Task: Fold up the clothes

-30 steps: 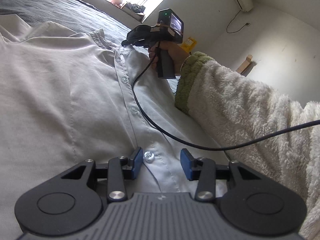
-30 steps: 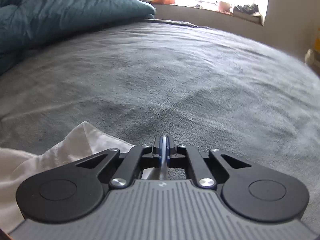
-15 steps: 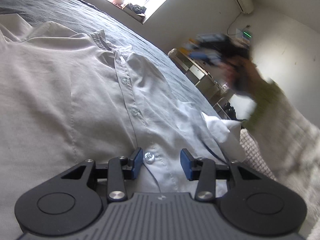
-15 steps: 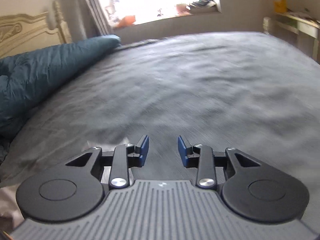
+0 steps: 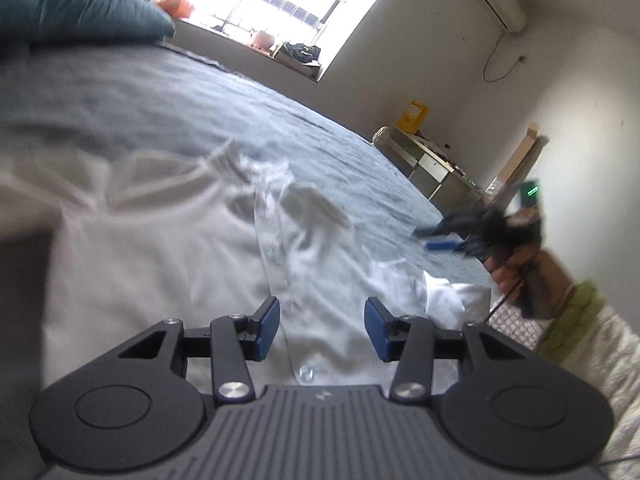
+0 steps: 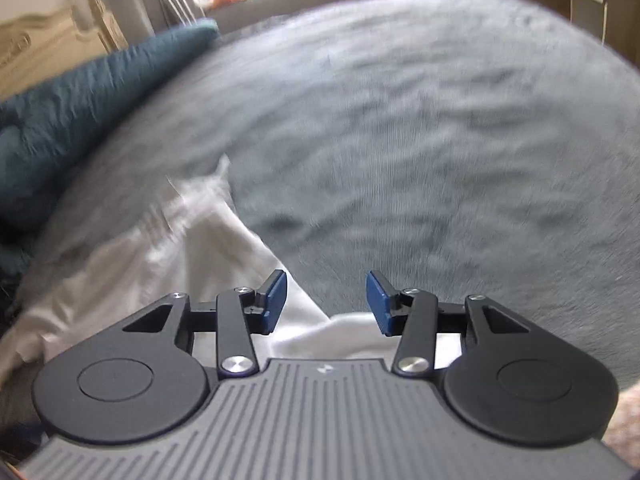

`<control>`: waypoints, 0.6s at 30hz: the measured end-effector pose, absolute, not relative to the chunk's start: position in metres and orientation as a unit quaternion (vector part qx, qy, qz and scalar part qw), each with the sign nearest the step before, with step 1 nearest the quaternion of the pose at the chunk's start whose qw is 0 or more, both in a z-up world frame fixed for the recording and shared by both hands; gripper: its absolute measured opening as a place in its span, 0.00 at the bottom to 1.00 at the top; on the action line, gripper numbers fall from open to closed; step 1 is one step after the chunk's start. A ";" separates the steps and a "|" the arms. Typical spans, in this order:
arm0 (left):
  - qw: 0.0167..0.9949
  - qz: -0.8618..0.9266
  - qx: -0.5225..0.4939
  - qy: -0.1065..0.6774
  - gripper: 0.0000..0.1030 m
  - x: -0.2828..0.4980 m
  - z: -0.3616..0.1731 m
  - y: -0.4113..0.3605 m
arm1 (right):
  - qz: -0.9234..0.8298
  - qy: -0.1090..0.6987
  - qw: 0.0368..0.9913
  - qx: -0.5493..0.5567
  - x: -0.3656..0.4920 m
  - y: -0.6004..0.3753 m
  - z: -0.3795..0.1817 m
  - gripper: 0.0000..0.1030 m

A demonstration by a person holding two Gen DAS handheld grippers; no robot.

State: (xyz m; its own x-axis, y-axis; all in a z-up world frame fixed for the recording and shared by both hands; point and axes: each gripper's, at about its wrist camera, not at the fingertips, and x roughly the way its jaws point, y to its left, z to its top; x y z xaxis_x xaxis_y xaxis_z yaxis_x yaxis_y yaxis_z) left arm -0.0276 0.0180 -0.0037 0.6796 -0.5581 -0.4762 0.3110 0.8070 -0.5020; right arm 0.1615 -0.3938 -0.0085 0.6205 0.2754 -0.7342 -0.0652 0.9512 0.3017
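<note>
A white button-up shirt (image 5: 160,248) lies spread on the grey bed (image 5: 340,152), its button placket running away from me. My left gripper (image 5: 322,330) is open and empty, just above the shirt's lower placket. My right gripper (image 6: 326,306) is open and empty over the shirt's edge (image 6: 192,264), where white cloth meets the grey cover. The right gripper also shows in the left wrist view (image 5: 448,238), blurred, held in a hand at the shirt's right side.
A teal duvet (image 6: 72,100) is bunched at the bed's head by a cream headboard (image 6: 44,48). A window (image 5: 280,0) lies beyond the bed. A low desk (image 5: 432,160) stands at the right wall. My fluffy white sleeve (image 5: 592,352) fills the lower right.
The right gripper opened, let go of the shirt cloth and swung down to the shirt's right side. The left gripper lifted and pulled back a little; both views are blurred by motion.
</note>
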 end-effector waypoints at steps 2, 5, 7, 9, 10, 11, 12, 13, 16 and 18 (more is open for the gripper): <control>0.900 -0.237 -0.182 0.317 0.47 -0.024 0.011 0.019 | 0.101 0.440 0.884 0.124 0.173 -0.393 -0.028 0.42; 0.906 -0.228 -0.165 0.315 0.47 -0.018 0.033 0.020 | 0.095 0.464 0.878 0.075 0.191 -0.388 -0.046 0.42; 0.906 -0.230 -0.154 0.319 0.47 -0.006 0.035 0.011 | 0.076 0.460 0.882 0.069 0.183 -0.396 -0.043 0.42; 0.902 -0.241 -0.139 0.330 0.47 0.012 0.025 -0.007 | 0.065 0.449 0.888 0.070 0.170 -0.405 -0.038 0.44; 0.899 -0.247 -0.131 0.336 0.47 0.021 0.019 -0.017 | 0.063 0.440 0.892 0.074 0.160 -0.411 -0.034 0.50; 0.897 -0.250 -0.125 0.341 0.47 0.032 0.013 -0.028 | 0.062 0.432 0.896 0.079 0.151 -0.416 -0.030 0.55; 0.896 -0.249 -0.124 0.347 0.47 0.045 0.008 -0.037 | 0.057 0.435 0.895 0.079 0.146 -0.422 -0.030 0.56; 0.894 -0.249 -0.122 0.352 0.47 0.058 0.003 -0.046 | 0.046 0.446 0.890 0.085 0.146 -0.427 -0.032 0.57; 0.889 -0.241 -0.126 0.368 0.46 0.095 -0.014 -0.070 | 0.021 0.477 0.871 0.110 0.150 -0.441 -0.041 0.59; 0.885 -0.239 -0.127 0.379 0.46 0.117 -0.023 -0.085 | 0.022 0.492 0.859 0.142 0.153 -0.448 -0.051 0.60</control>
